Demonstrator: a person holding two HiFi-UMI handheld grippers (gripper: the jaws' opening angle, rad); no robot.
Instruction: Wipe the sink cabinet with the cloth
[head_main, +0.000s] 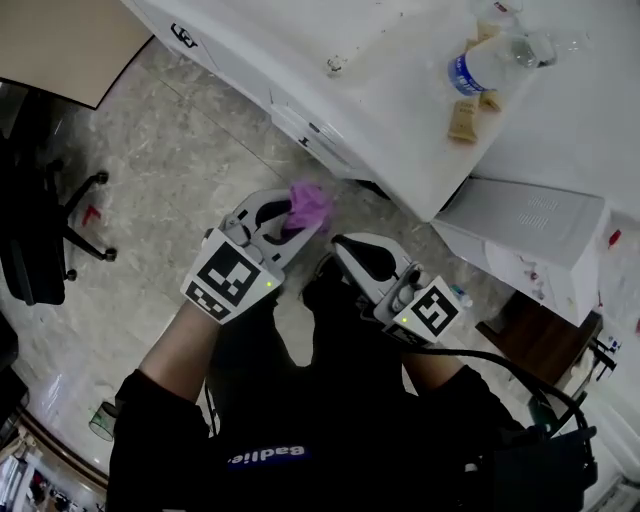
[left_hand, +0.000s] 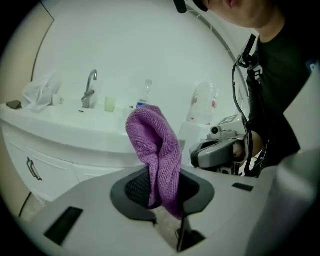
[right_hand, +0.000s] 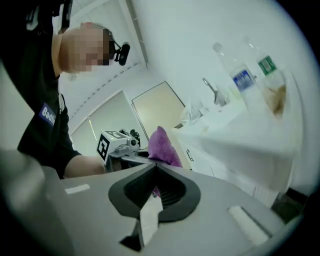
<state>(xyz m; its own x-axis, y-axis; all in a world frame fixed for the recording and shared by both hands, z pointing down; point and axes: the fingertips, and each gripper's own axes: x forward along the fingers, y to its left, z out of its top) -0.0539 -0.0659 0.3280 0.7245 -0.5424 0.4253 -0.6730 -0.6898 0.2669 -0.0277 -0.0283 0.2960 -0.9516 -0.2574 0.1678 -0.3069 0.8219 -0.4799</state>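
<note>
Cloth (left_hand: 157, 150) clamped in left gripper (head_main: 293, 228) jaws, near sink cabinet (head_main: 235, 62), not touching. Right gripper (head_main: 340, 245) jaws closed, empty, near cabinet.

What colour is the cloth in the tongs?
Purple. The cloth shows best in the left gripper view.

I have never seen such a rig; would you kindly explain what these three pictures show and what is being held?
No robot: a person holds a two-jaw gripper in each hand. One picture looks down from a head camera; the other two come from cameras on the grippers. The left gripper is shut on a purple cloth. The right gripper is shut, empty. Ahead stands the white sink cabinet, bearing a metal tap and a blue-labelled clear plastic bottle.
</note>
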